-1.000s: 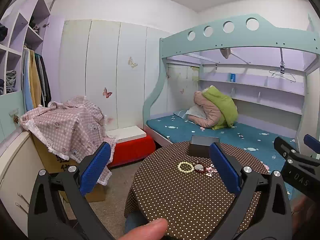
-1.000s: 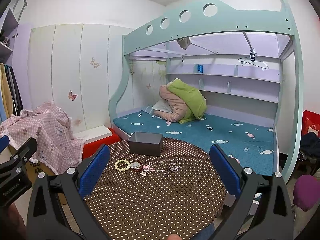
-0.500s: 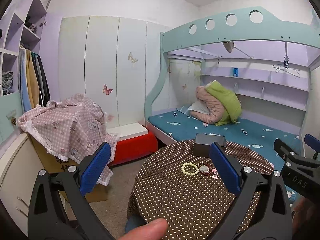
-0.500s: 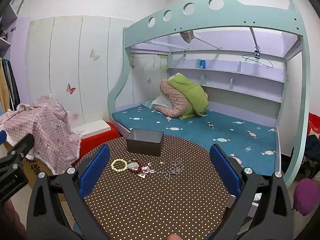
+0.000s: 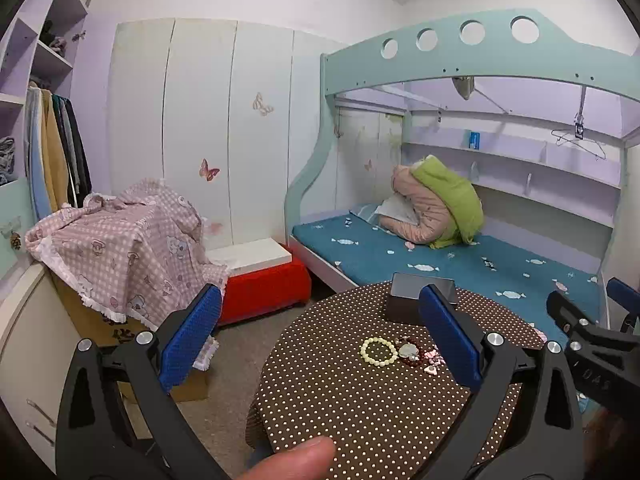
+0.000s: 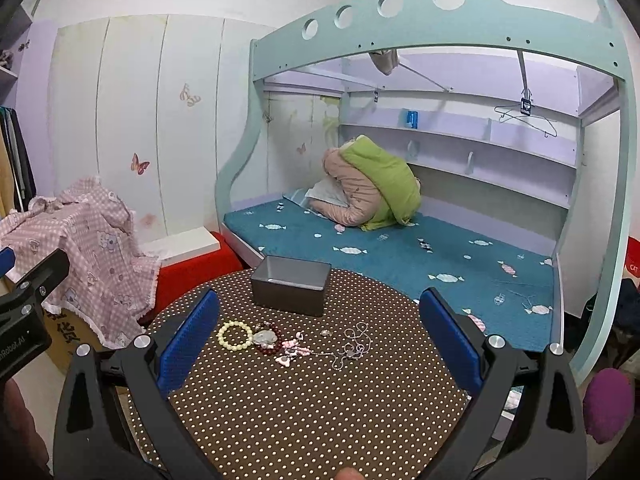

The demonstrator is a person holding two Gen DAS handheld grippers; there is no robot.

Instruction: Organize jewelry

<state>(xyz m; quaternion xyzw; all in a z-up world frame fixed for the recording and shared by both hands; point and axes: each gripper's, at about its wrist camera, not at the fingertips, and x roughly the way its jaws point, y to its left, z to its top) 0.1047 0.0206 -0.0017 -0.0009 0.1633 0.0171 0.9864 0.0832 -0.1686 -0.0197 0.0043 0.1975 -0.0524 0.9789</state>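
A round table with a brown polka-dot cloth (image 6: 304, 408) (image 5: 360, 412) holds the jewelry. A cream bead bracelet (image 6: 235, 335) (image 5: 379, 352), a dark red bead bracelet with a pale pendant (image 6: 267, 338) (image 5: 409, 352), pink charms (image 6: 291, 350) and a silver chain (image 6: 352, 346) lie in a row. An open grey box (image 6: 291, 289) (image 5: 404, 298) stands behind them. My left gripper (image 5: 320, 344) and right gripper (image 6: 320, 336) are both open and empty, held above the table's near side.
A bunk bed with a teal mattress (image 6: 400, 252) stands behind the table. A red bench (image 5: 264, 288) and a pink checked cloth over a carton (image 5: 120, 248) are at the left, by the wardrobe. A purple object (image 6: 608, 404) is low at the right.
Both cameras have tilted upward slightly, so the table and jewelry sit lower in both views. Both grippers stay open.
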